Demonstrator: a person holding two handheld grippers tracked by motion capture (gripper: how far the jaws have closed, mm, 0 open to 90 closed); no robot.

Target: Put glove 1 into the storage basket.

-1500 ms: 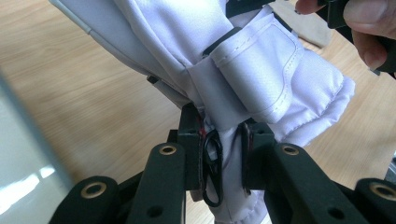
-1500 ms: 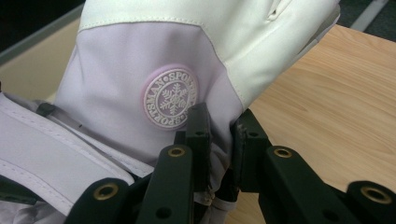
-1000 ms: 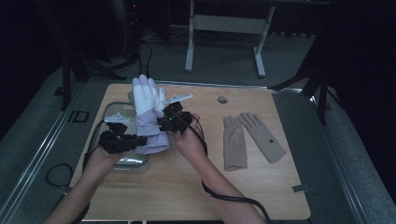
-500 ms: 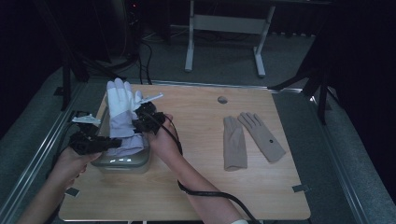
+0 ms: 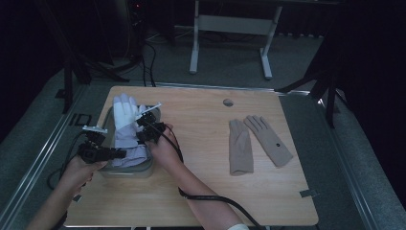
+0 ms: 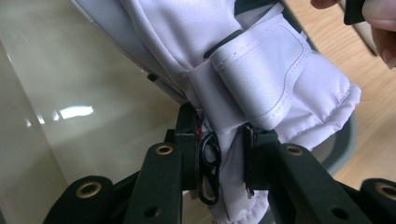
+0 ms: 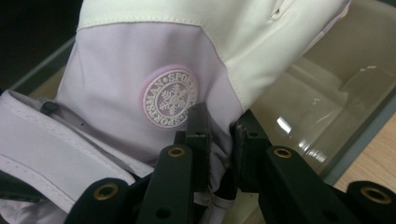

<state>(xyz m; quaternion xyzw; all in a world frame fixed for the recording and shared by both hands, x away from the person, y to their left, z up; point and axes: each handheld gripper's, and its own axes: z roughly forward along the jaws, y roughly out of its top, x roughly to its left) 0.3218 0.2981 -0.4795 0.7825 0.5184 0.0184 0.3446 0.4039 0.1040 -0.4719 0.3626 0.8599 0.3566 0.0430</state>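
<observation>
A white and lavender ski glove [image 5: 125, 123] is held over a clear plastic bin [image 5: 129, 170] at the table's left side, its white fingers pointing to the far edge. My left gripper [image 5: 116, 154] is shut on the glove's lavender cuff [image 6: 261, 79], fabric pinched between the pads [image 6: 224, 158]. My right gripper [image 5: 144, 132] is shut on the glove's side just below a round snowflake badge [image 7: 170, 98], a fold of cloth between its jaws [image 7: 219, 135]. The bin's glossy bottom [image 7: 327, 102] lies under the glove.
A pair of tan gloves [image 5: 239, 146] lies flat on the right half of the wooden table [image 5: 201, 124]. A small grey disc [image 5: 228, 102] sits near the far edge. The right gripper's cable [image 5: 210, 199] trails across the near side.
Both hands have carried the glove left and down, from above the table's left-middle to over the clear bin. Both grips on the glove are kept.
</observation>
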